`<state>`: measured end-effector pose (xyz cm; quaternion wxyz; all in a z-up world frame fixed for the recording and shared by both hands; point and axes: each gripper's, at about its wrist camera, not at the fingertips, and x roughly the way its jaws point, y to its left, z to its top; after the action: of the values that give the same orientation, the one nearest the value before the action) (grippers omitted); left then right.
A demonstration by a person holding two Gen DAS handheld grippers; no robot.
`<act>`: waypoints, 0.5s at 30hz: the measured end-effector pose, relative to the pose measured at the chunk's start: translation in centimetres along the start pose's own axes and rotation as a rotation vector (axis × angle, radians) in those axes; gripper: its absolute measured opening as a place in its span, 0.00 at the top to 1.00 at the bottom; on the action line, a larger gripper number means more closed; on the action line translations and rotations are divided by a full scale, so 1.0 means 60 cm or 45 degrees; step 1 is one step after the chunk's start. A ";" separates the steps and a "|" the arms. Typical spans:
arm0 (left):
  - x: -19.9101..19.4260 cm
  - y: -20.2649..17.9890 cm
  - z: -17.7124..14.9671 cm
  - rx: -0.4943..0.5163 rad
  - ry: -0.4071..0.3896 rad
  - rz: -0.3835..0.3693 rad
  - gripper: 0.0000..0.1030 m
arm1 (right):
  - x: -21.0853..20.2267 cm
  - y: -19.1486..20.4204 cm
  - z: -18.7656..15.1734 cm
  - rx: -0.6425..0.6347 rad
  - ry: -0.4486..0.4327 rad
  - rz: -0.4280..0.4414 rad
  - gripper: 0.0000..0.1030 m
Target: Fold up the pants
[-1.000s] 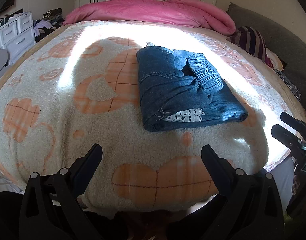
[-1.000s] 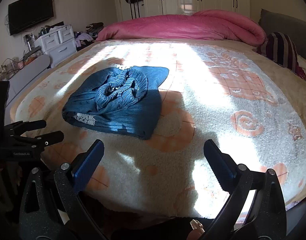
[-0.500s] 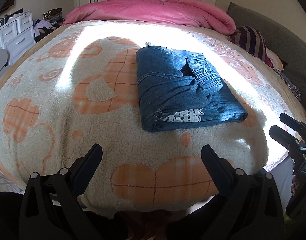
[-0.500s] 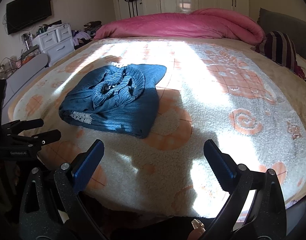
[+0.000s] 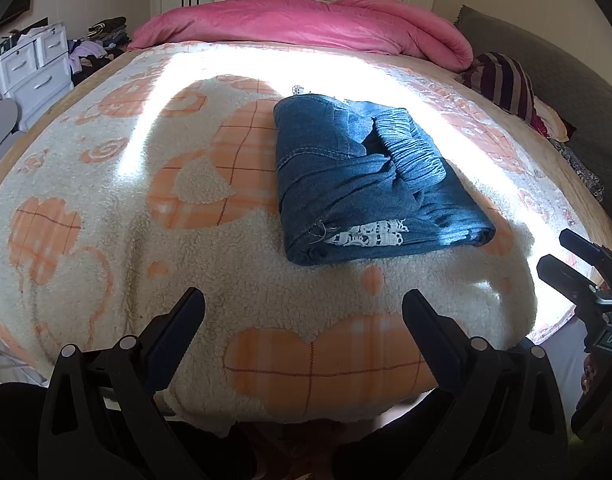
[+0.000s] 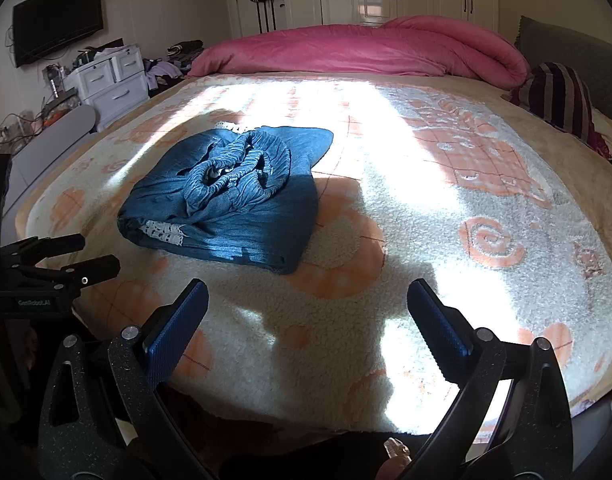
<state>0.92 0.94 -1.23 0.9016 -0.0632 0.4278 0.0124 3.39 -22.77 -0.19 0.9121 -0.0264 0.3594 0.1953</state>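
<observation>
The blue denim pants [image 5: 366, 184] lie folded in a thick bundle on the bed's fleece blanket, elastic waistband on top and white lace trim at the near edge; they also show in the right wrist view [image 6: 229, 196]. My left gripper [image 5: 303, 312] is open and empty, held back near the bed's front edge, well short of the pants. My right gripper [image 6: 308, 300] is open and empty, also near the front edge, to the right of the pants. Each gripper shows at the side of the other's view.
A cream and orange fleece blanket [image 5: 145, 220] covers the bed. A pink duvet [image 5: 306, 24] is heaped at the far end. A striped pillow [image 6: 558, 92] lies at the right. White drawers [image 6: 109, 80] stand left of the bed, wardrobes behind.
Both grippers have drifted slightly; the pants sit a little closer in the views. The pants themselves have not moved, and both grippers stay open.
</observation>
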 end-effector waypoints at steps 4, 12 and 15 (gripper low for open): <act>0.000 0.000 0.000 -0.001 -0.001 0.000 0.04 | -0.001 -0.001 0.000 0.001 0.000 -0.004 0.09; -0.004 0.001 0.000 -0.011 0.000 0.015 0.04 | -0.002 -0.002 0.000 0.006 0.002 -0.009 0.09; -0.005 -0.001 0.000 -0.007 0.000 0.017 0.04 | -0.001 -0.003 0.000 0.007 0.004 -0.012 0.09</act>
<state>0.72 0.91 -1.00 0.9013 -0.0628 0.4281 0.0195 3.38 -22.95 -0.15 0.9126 -0.0259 0.3611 0.1901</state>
